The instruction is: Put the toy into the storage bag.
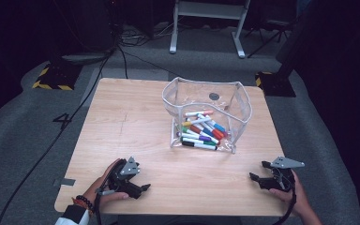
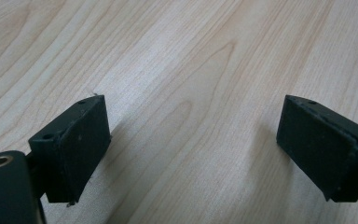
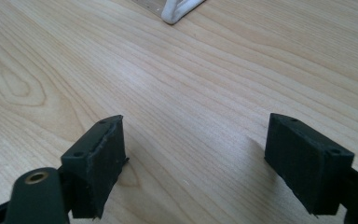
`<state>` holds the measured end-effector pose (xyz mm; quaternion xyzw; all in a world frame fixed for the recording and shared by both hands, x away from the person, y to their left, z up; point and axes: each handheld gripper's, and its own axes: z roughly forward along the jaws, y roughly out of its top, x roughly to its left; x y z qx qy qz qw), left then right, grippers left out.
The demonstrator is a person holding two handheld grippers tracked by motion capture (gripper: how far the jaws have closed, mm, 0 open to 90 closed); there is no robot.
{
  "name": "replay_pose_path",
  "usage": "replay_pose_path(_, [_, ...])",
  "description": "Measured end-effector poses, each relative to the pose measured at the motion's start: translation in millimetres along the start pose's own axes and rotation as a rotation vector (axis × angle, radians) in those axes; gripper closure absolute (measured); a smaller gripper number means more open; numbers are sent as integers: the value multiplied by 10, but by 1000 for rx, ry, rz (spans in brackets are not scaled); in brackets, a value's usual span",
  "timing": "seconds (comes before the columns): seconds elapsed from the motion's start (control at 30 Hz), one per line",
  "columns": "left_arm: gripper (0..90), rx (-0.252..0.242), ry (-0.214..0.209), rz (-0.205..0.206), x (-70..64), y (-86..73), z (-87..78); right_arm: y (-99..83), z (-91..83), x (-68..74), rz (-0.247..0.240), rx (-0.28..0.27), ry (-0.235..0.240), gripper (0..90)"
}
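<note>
Resting both hands low at the bottom of the high view, I have my left gripper and my right gripper spread wide with nothing between the jaws; bare tabletop fills the gap in each gripper view. The clear pouch sits upper centre of the frame, mouth open, with the coloured markers heaped on its floor, well apart from both grippers. I judge the reach should come in from above, over the near wall; its soft white rim could snag a jaw; markers lie crossed, so pick a top one.
</note>
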<state>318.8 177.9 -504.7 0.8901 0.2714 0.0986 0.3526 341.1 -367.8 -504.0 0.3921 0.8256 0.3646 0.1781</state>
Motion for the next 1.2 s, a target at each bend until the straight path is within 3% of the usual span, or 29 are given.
replay_pose_path(1.2, [97,4,-3,3,14,3,0,9,10,3,8,0,-10,204])
